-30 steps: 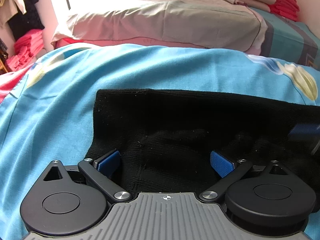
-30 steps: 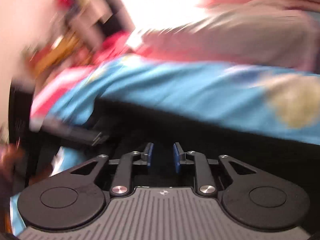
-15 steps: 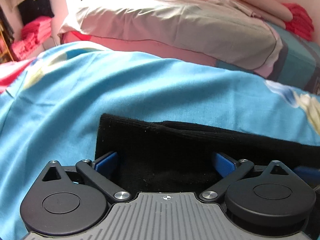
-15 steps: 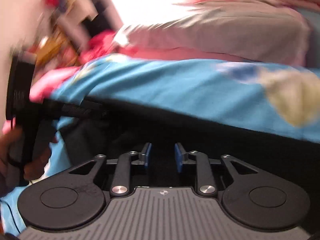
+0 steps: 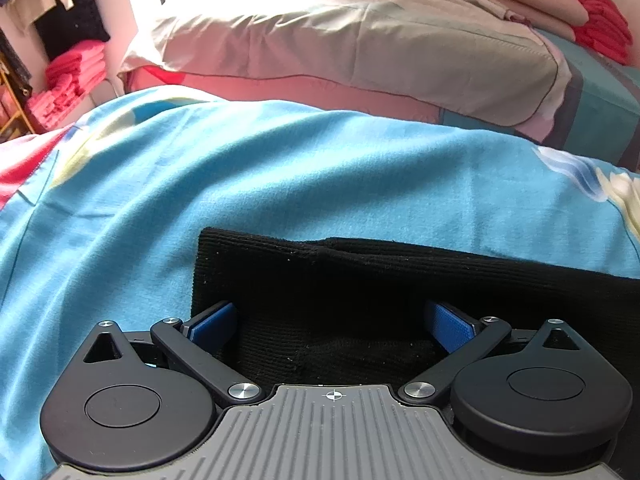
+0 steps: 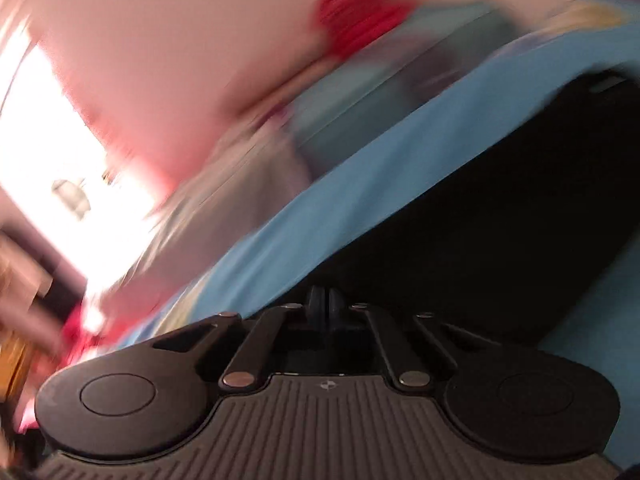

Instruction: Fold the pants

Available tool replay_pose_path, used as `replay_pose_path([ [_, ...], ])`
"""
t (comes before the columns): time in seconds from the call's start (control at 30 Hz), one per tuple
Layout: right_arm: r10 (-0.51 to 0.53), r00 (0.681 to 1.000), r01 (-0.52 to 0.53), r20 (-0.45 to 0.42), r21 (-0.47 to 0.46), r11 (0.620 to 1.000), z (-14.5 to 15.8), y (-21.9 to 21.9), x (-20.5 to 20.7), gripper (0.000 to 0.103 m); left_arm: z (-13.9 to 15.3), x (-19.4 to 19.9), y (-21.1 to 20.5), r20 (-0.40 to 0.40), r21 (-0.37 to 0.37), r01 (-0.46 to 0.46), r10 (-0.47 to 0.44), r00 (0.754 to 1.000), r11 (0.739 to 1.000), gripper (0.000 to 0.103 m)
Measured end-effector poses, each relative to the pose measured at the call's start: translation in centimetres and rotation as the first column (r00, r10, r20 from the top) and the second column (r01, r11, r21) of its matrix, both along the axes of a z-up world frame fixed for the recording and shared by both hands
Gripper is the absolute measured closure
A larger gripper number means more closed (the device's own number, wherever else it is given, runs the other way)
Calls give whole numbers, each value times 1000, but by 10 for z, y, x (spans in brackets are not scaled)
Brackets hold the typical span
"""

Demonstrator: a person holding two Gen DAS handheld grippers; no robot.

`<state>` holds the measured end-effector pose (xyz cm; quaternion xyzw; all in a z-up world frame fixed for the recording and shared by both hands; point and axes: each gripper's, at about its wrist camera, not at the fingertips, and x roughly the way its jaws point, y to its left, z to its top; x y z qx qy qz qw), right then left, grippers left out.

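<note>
Swung and rolled since earlier, your right gripper (image 6: pixel 323 300) has closed, apparently empty; left gripper (image 5: pixel 332 320) gapes over black pants (image 5: pixel 400 276).

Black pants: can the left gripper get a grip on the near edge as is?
Probably yes. The left gripper has its jaws wide open over the black pants on the blue sheet, with nothing between them and the fabric.

I can read no text, label, brand or number in either view. The only sign is a small crosshair mark (image 5: pixel 333 395) on each tool's grey ribbed housing.
</note>
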<state>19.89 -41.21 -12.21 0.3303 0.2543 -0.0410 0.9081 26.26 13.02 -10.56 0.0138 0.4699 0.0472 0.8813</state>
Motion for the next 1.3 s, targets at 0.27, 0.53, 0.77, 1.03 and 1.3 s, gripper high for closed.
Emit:
replay_pose_path([
  [0.27, -168, 985, 169, 46, -13, 986, 27, -25, -59, 45, 20, -5, 1, -36, -39, -63, 62, 997, 997, 0],
  [0.53, -69, 998, 68, 13, 55, 996, 1, -48, -48, 70, 20, -21, -33, -35, -29, -44, 43, 998, 999, 0],
  [0.77, -286, 958, 287, 23, -54, 956, 35, -66, -92, 28, 11, -22, -52, -42, 39, -35, 36, 998, 999, 0],
  [1.03, -195, 964, 196, -183, -16, 981, 24, -35, -114, 25, 9, -20, -43, -57, 18, -65, 66, 996, 998, 0],
  [1.3, -176, 974, 168, -139, -70, 983, 21, -46, -90, 17, 7, -21, -38, -70, 29, -80, 81, 994, 996, 0],
])
